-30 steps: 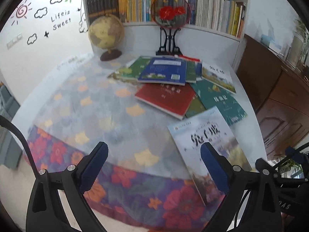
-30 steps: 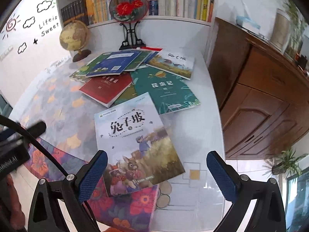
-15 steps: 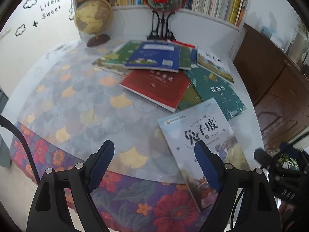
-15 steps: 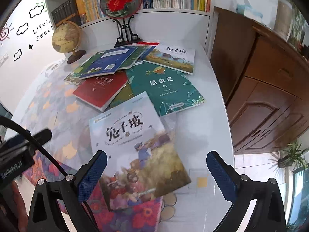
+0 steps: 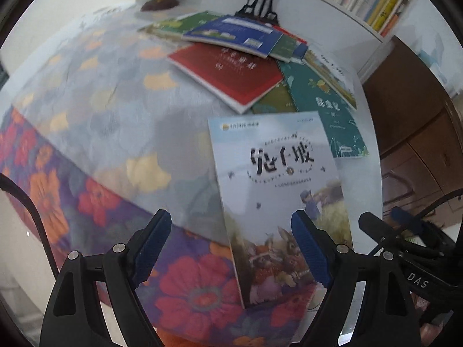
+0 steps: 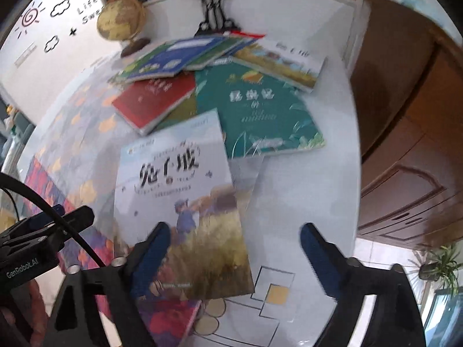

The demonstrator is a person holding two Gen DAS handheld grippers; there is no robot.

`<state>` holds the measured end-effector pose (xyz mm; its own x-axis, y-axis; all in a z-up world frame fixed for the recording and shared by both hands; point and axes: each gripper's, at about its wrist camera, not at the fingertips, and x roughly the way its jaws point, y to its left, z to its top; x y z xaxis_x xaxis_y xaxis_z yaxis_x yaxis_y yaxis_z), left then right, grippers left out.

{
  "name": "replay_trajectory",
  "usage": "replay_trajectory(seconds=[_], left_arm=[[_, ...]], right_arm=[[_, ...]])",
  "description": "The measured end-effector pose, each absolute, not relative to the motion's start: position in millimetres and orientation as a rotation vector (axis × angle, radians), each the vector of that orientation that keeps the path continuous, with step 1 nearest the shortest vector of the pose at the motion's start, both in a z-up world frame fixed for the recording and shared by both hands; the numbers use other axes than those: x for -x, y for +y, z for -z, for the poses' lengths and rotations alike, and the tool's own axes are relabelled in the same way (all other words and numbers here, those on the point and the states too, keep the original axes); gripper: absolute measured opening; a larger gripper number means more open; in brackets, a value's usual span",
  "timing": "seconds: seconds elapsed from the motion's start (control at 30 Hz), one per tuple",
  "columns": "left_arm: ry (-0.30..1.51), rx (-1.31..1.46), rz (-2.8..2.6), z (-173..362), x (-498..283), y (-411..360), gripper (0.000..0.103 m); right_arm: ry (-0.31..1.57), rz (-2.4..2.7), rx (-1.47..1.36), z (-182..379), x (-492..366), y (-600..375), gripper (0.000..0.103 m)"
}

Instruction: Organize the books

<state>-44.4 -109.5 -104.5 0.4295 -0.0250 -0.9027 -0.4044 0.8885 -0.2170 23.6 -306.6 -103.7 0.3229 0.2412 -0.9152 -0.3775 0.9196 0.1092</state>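
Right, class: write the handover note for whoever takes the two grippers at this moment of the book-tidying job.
Left gripper: open, empty, above the table's near edge.
Right gripper: open, empty, over the rabbit book.
Rabbit book lies flat nearest the edge. Behind it are the teal book and red book, with more overlapping books up to the fan stand.
Done: nothing gathered.
Left: collect and stack every book.
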Motion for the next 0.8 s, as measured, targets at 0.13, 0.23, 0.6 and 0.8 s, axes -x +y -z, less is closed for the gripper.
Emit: replay_trajectory(seconds=[0.13,0.23,0.6,0.8], left_arm=[[1.12,0.499,-0.265,116,50,-112,0.084],[1.126,0.527,-0.263,124,53,-116,0.082],[1.16,0.577,-0.263,146,63,-124,0.076],[1.197,0.606,-0.243,160,63,-128,0.062]], right_arm=[[1.232,-0.46,0.127,120,-25,-311,0.077],[1.264,-0.477,0.133,130,-28,-310,0.065],[1.306,-0.515,0.176,149,-36,-305,0.055],[1.322,-0.544,0.208,156,-37,-295,0.055]])
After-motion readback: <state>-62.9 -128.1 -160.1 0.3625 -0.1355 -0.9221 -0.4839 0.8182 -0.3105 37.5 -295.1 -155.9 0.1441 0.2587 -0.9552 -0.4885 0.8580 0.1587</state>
